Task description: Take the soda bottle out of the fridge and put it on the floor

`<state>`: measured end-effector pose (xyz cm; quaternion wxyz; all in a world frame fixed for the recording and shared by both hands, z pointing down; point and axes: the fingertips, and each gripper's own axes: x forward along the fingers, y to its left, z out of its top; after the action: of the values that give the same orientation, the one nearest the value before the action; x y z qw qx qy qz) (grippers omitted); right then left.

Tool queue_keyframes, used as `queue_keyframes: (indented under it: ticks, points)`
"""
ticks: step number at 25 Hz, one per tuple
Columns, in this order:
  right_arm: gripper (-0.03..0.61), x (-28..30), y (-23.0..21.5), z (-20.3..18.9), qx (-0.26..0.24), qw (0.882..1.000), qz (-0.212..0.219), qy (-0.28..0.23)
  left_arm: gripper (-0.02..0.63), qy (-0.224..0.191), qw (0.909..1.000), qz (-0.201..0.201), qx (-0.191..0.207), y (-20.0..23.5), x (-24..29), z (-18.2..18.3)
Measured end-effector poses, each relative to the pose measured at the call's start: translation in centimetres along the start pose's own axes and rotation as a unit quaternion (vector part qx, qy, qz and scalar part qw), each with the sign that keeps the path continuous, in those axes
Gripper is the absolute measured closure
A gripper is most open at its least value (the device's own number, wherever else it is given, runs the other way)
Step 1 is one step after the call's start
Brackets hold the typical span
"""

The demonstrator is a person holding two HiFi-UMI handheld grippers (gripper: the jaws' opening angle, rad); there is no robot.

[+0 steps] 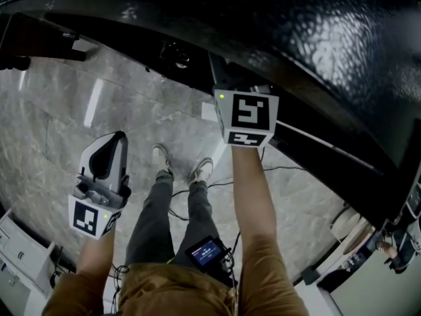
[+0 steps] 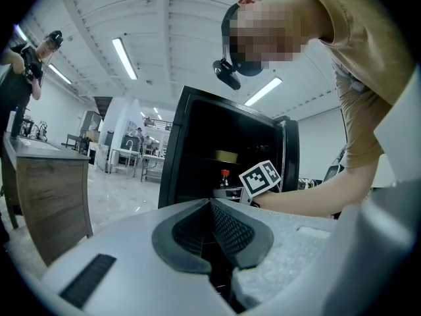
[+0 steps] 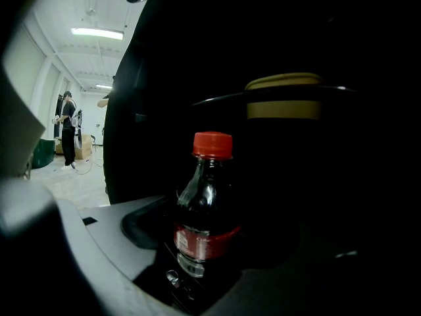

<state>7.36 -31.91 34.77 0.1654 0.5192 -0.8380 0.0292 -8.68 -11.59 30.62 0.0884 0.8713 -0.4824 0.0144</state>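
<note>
Right tongs (image 3: 207, 241) clamp the soda bottle (image 3: 209, 196), centre frame inside the dark fridge (image 3: 329, 176), at its label, and it looks full, likely heavy and slick, while left tongs (image 2: 212, 206) sit pinched together, empty.

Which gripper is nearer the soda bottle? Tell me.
Right. The right gripper has the soda bottle between its jaws inside the fridge; the left gripper hangs outside, over the floor.

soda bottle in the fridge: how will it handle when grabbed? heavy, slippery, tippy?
Probably heavy for its size: the soda bottle looks full of dark liquid. Its glossy round body may slip or twist between the jaws. Tall and narrow under the red cap, it could tip if nudged high.
</note>
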Motion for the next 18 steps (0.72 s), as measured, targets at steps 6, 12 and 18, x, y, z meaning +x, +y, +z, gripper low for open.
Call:
queue_keyframes:
  ticks: [6, 12, 18]
  points:
    - [0.275, -2.0, 1.0, 1.1, -0.002, 1.0, 0.001, -0.021, 0.612, 0.006, 1.0, -0.006, -0.002, -0.4, 0.1, -0.2]
    - [0.275, -4.4, 2.1, 1.6, 0.007, 0.999, 0.003, -0.038, 0.612, -0.013, 0.9997, -0.02, -0.011, -1.3, 0.3, 0.4]
    - [0.275, -6.3, 3.8, 0.7, 0.011, 0.999, 0.012, -0.042, 0.612, -0.012, 0.9994, -0.027, -0.015, -1.9, -0.1, -0.5]
